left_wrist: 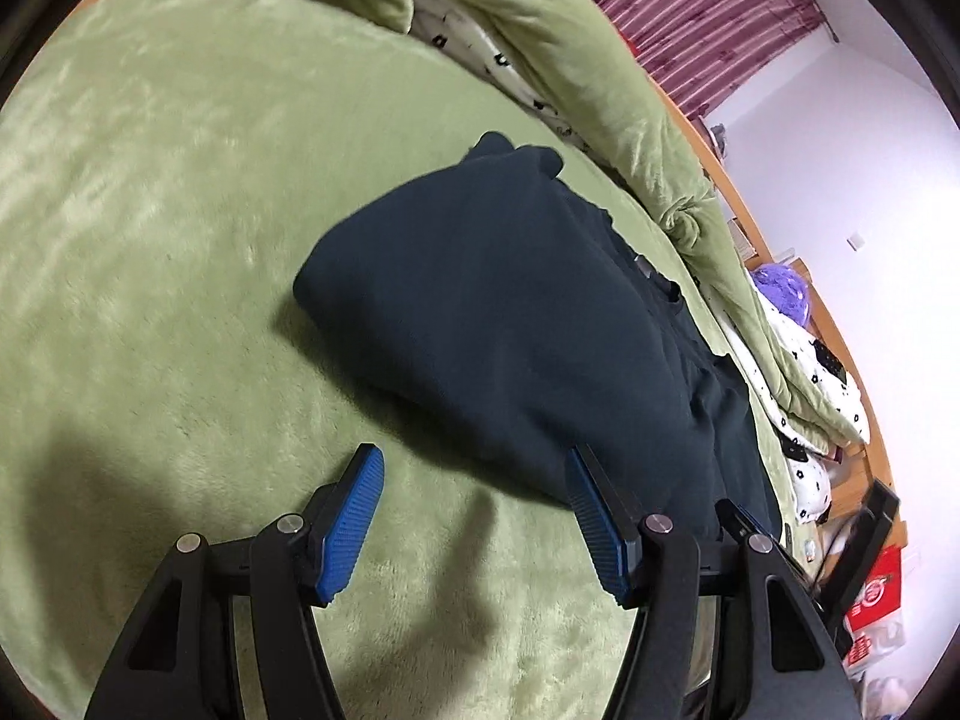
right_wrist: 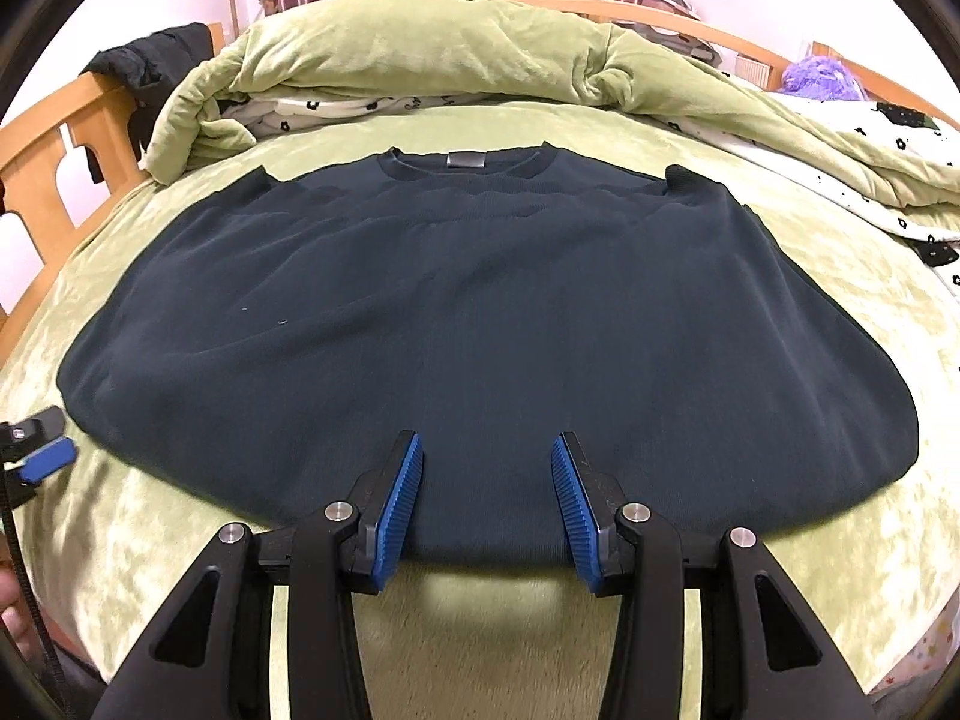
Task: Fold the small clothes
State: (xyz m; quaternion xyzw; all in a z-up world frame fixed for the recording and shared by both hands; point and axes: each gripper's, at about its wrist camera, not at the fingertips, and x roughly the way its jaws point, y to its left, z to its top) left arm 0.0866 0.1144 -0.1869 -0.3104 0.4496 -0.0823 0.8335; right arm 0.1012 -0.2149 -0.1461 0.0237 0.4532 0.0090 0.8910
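Note:
A dark navy sweatshirt point(right_wrist: 480, 312) lies flat on the green plush bedspread point(right_wrist: 180, 540), its collar and grey label point(right_wrist: 465, 159) at the far side and its sleeves folded in. In the right wrist view my right gripper point(right_wrist: 487, 468) hovers open over the near hem, and no cloth is pinched between its blue pads. In the left wrist view the same sweatshirt point(left_wrist: 510, 312) shows from its left side. My left gripper point(left_wrist: 474, 480) stands open above the bedspread point(left_wrist: 180, 240) at the garment's near corner, its right finger point(left_wrist: 591, 504) over the dark edge. The left gripper's tip point(right_wrist: 45, 450) also peeks in at the right wrist view's left edge.
A rolled green quilt point(right_wrist: 450, 54) with a flower-print lining lies along the far side of the bed. A wooden bed frame point(right_wrist: 48, 144) with dark clothes hung over it stands at the left. A purple fluffy thing point(right_wrist: 819, 75) lies far right. A red bag point(left_wrist: 876, 594) sits beyond the bed.

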